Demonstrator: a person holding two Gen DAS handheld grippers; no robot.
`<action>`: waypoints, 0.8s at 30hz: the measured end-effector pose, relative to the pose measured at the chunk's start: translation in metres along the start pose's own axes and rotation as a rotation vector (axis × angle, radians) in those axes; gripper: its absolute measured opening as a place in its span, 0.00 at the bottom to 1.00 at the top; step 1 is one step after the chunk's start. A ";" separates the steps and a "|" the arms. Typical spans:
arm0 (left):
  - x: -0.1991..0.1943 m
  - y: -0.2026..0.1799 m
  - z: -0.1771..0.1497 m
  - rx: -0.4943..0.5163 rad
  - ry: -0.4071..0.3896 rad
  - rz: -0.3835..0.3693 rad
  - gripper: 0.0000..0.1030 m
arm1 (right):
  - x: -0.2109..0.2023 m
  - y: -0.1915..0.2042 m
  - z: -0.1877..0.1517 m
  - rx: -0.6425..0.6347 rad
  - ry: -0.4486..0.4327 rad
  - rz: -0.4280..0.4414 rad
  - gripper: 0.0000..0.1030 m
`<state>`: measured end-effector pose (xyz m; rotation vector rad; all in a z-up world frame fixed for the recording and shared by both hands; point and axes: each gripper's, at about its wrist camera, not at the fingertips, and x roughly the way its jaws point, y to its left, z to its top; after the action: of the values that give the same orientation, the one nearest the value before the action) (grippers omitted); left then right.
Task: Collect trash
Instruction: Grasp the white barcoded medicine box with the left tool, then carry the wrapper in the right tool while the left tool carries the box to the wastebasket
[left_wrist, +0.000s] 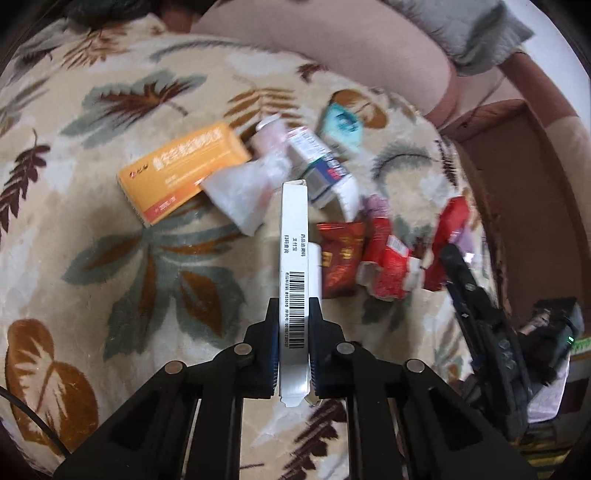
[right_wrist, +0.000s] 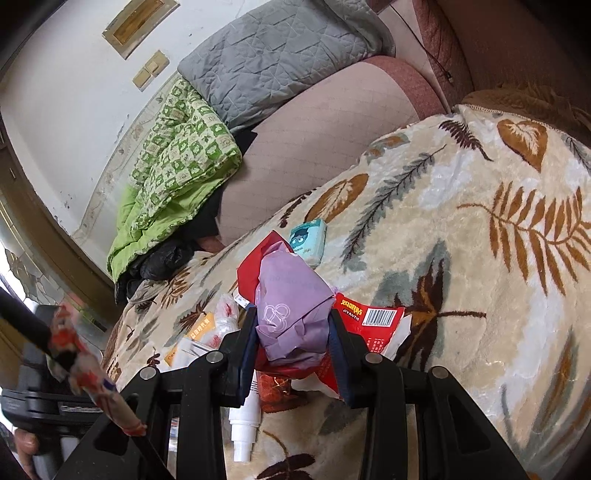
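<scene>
My left gripper (left_wrist: 293, 308) is shut on a narrow white box (left_wrist: 293, 236) with a barcode, held end-on above the leaf-patterned blanket (left_wrist: 110, 258). Beyond it lie an orange box (left_wrist: 184, 170), a white plastic wrapper (left_wrist: 240, 188), a white-and-blue medicine box (left_wrist: 317, 162), a teal tissue packet (left_wrist: 341, 125), a dark red snack packet (left_wrist: 340, 258) and torn red wrappers (left_wrist: 388, 262). My right gripper (right_wrist: 291, 317) is shut on a crumpled purple wrapper (right_wrist: 291, 295), with a red bag (right_wrist: 373, 325) caught behind it. A white bottle (right_wrist: 243, 424) lies underneath.
A pink cushion (right_wrist: 314, 140), a grey quilted pillow (right_wrist: 280, 48) and a green quilt (right_wrist: 173, 158) bound the blanket's far side. The right gripper's black body (left_wrist: 480, 314) stands by the brown sofa edge (left_wrist: 528, 184). A blurred red-and-white strip (right_wrist: 85, 362) crosses the lower left.
</scene>
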<state>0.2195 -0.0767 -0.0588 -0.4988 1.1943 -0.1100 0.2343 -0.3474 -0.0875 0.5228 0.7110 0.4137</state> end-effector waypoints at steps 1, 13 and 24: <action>-0.004 -0.004 0.000 0.010 -0.008 -0.021 0.12 | -0.002 0.000 0.000 0.003 -0.007 0.002 0.38; -0.043 -0.027 -0.004 0.102 -0.146 -0.082 0.12 | -0.031 0.018 0.002 0.001 -0.092 -0.034 0.36; -0.066 -0.030 -0.011 0.125 -0.186 -0.144 0.12 | -0.097 0.036 -0.022 0.035 -0.136 -0.088 0.36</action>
<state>0.1900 -0.0848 0.0075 -0.4740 0.9628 -0.2550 0.1455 -0.3623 -0.0320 0.5456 0.6081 0.2810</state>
